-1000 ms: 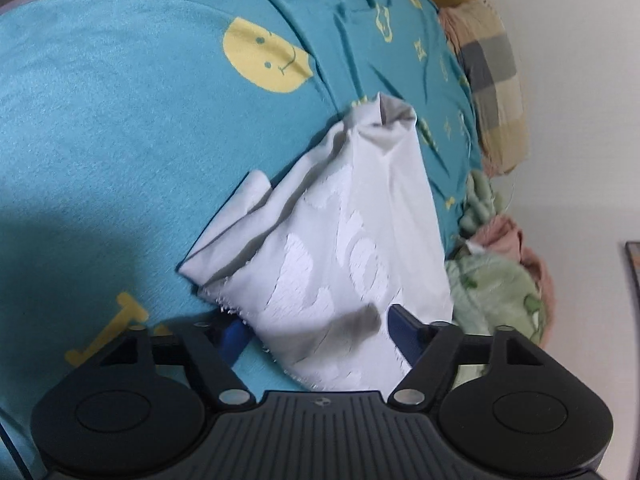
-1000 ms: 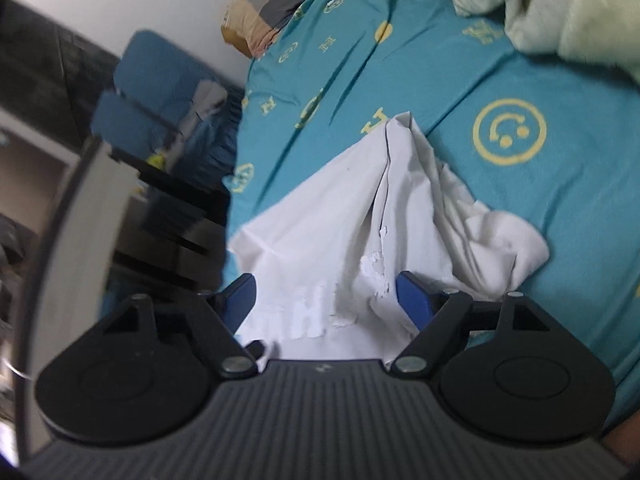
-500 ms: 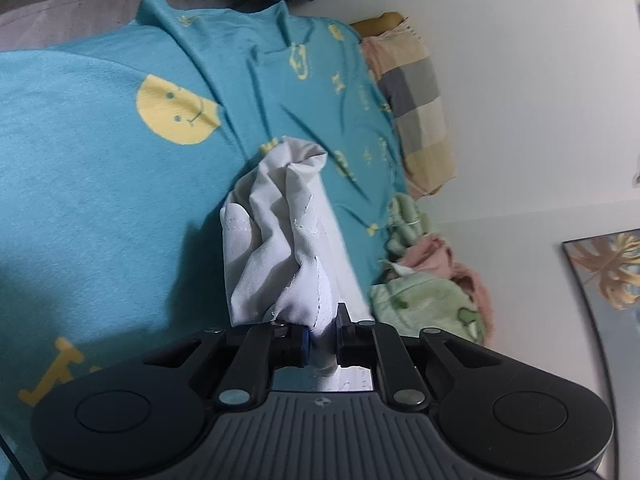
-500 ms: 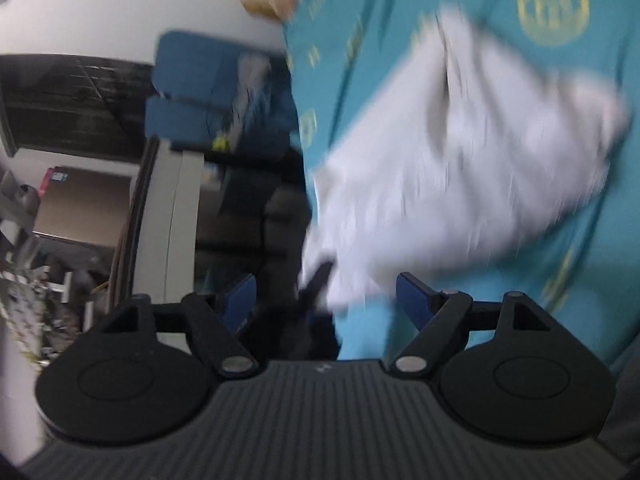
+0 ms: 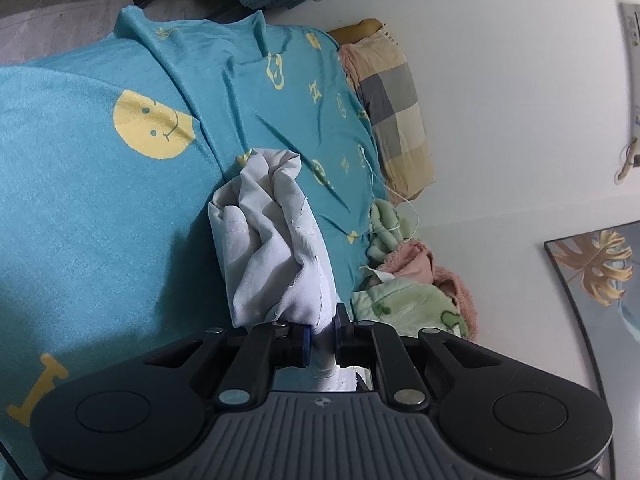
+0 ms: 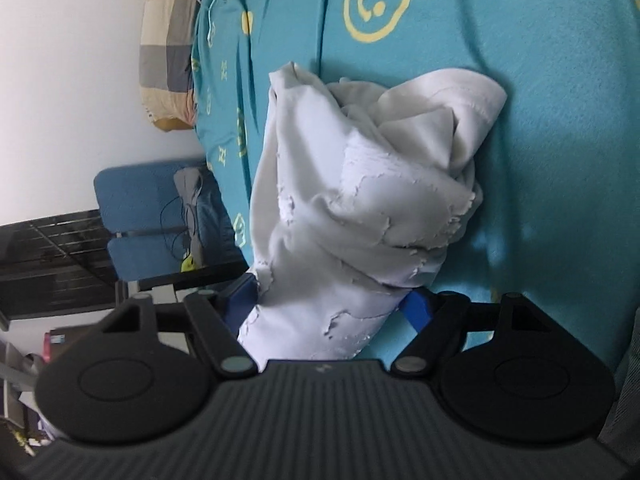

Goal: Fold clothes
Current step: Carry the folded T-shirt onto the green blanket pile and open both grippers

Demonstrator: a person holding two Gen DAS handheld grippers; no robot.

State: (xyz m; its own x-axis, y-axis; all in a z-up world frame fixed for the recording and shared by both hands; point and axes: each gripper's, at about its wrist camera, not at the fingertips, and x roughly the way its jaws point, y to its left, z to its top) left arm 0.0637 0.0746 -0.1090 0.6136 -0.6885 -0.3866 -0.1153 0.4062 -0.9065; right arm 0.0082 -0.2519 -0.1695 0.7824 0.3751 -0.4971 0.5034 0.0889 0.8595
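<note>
A white garment (image 5: 276,240) with a cracked white print hangs bunched over the teal bedsheet (image 5: 80,208). My left gripper (image 5: 322,340) is shut on one edge of it, the cloth pinched between the blue pads. In the right wrist view the same white garment (image 6: 360,200) drapes between the spread fingers of my right gripper (image 6: 332,304), which stands open; its blue fingertips (image 6: 416,306) show on either side of the cloth.
The teal sheet (image 6: 540,160) carries yellow smiley faces and letters. A checked pillow (image 5: 396,108) lies at the wall. A pile of green and pink clothes (image 5: 412,288) sits beside it. A blue chair (image 6: 160,216) stands past the bed edge.
My left gripper closed on the white garment's edge and lifted it off the sheet. The right gripper swung round and now has the cloth lying between its open fingers.
</note>
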